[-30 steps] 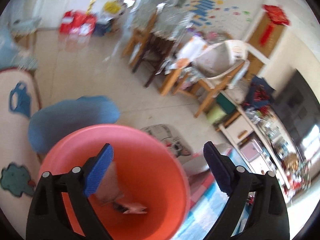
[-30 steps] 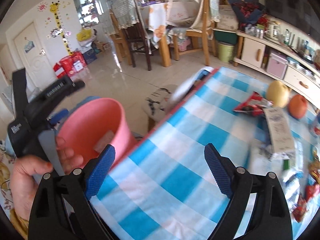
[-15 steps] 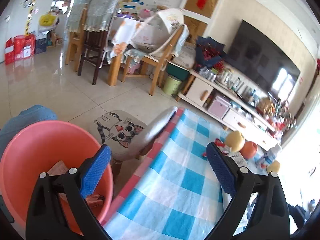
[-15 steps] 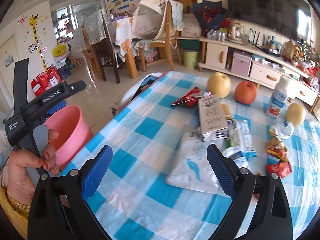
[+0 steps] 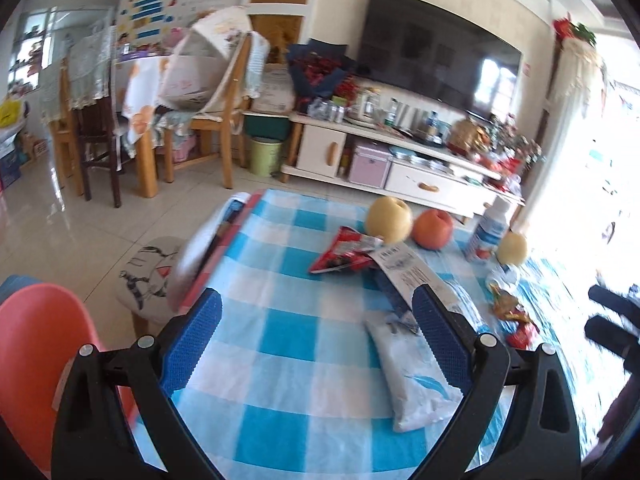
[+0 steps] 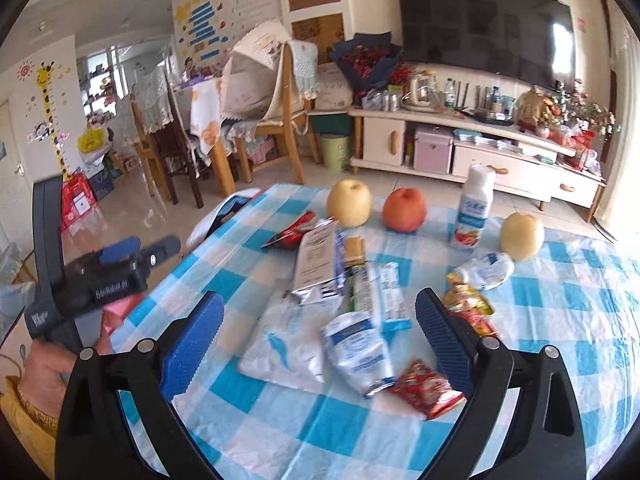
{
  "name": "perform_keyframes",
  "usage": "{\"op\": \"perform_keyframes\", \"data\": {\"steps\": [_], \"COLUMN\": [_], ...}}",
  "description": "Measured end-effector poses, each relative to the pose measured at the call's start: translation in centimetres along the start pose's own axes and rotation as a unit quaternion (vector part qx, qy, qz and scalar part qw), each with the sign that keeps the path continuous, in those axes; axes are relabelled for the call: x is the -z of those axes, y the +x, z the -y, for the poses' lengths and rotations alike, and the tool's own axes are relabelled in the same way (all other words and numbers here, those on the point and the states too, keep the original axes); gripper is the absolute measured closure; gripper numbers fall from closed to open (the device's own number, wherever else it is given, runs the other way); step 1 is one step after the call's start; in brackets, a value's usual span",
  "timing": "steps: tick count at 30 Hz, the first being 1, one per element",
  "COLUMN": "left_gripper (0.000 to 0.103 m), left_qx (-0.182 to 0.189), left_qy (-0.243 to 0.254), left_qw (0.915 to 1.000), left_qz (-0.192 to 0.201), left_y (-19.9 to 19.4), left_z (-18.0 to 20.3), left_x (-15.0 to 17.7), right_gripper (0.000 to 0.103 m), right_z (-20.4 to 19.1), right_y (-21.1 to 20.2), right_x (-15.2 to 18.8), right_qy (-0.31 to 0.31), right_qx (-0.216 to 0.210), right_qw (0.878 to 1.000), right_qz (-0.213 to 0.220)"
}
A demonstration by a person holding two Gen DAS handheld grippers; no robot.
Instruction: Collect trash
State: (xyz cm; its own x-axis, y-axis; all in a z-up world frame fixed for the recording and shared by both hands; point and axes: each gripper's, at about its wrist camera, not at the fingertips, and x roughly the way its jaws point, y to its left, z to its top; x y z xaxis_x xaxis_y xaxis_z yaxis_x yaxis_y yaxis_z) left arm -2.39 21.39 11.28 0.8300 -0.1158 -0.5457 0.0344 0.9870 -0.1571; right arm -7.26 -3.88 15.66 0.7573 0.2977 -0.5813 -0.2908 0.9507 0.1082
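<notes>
From the left wrist camera, the left gripper (image 5: 316, 344) hangs over the near part of the table (image 5: 280, 292) with its blue-and-white checked cloth, jaws spread wide and nothing between them. Ahead of it lies a white plastic pouch (image 5: 412, 376) flat on the cloth, and beyond that a red snack wrapper (image 5: 344, 252) beside a printed silver packet (image 5: 404, 268). A pink bucket (image 5: 44, 344) stands off the table's left edge, low in the frame. At the far right, dark and blurred, part of the other tool shows.

From the right wrist camera, the right gripper (image 6: 318, 340) is also spread wide and holds nothing; its 2 blue pads frame the litter without touching it. Between them lie the white pouch (image 6: 288, 344), a crumpled white-and-blue wrapper (image 6: 356, 348) overlapping it, and a small red wrapper (image 6: 424, 388) just beside. Further back stand 2 yellow pears (image 6: 349, 203), an orange-red apple (image 6: 404, 210) and a drink bottle (image 6: 474, 208). At the left, a hand (image 6: 48, 364) in a yellow sleeve grips the left tool's handle.
</notes>
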Motion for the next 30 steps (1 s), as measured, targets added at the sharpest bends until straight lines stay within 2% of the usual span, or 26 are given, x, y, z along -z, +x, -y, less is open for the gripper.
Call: {"op": "perform_keyframes", "data": {"steps": [8,12,15,18,20,22,24,27,28,29,30], "left_gripper": [0.006,0.006,0.006,0.006,0.006,0.006,0.006,0.007,0.012,0.023,0.027], "left_qx": [0.047,0.086,0.118,0.153,0.164,0.163,0.158,0.153,0.148,0.14,0.132], "left_qy": [0.069,0.111,0.163,0.217,0.245,0.277,0.296,0.297,0.296,0.295,0.293], "left_qw": [0.9962,0.9898,0.9791,0.9632,0.9538,0.9443,0.939,0.9375,0.9382,0.939,0.9397], "left_qz": [-0.02,-0.027,-0.03,-0.044,-0.058,-0.069,-0.076,-0.096,-0.101,-0.108,-0.118], "left_y": [1.0,1.2,1.3,1.7,2.3,3.1,3.9,5.3,5.6,6.1,6.6], "left_z": [6.4,10.1,14.2,18.2,20.6,22.9,24.2,25.2,25.4,25.5,25.7], "left_x": [1.5,2.6,3.9,5.7,7.0,8.2,9.1,9.7,9.9,9.9,10.0], "right_gripper": [0.005,0.005,0.005,0.005,0.005,0.005,0.005,0.005,0.005,0.005,0.005], "right_z": [6.9,10.2,12.9,15.4,17.0,18.6,19.9,21.1,21.4,21.8,22.1], "right_y": [-2.1,-2.4,-2.6,-2.4,-2.0,-1.6,-0.9,0.5,1.1,1.8,2.4], "right_x": [-1.0,-1.0,-1.0,-0.8,-0.6,-0.3,-0.1,0.2,0.3,0.5,0.7], "right_qy": [0.057,0.083,0.107,0.132,0.15,0.173,0.192,0.201,0.203,0.208,0.216], "right_qx": [0.02,0.027,0.034,0.044,0.047,0.049,0.046,0.053,0.056,0.055,0.052], "right_qw": [0.998,0.996,0.994,0.99,0.987,0.984,0.98,0.976,0.975,0.973,0.971], "right_qz": [0.021,0.018,0.013,0.002,-0.01,-0.02,-0.035,-0.06,-0.069,-0.079,-0.087]}}
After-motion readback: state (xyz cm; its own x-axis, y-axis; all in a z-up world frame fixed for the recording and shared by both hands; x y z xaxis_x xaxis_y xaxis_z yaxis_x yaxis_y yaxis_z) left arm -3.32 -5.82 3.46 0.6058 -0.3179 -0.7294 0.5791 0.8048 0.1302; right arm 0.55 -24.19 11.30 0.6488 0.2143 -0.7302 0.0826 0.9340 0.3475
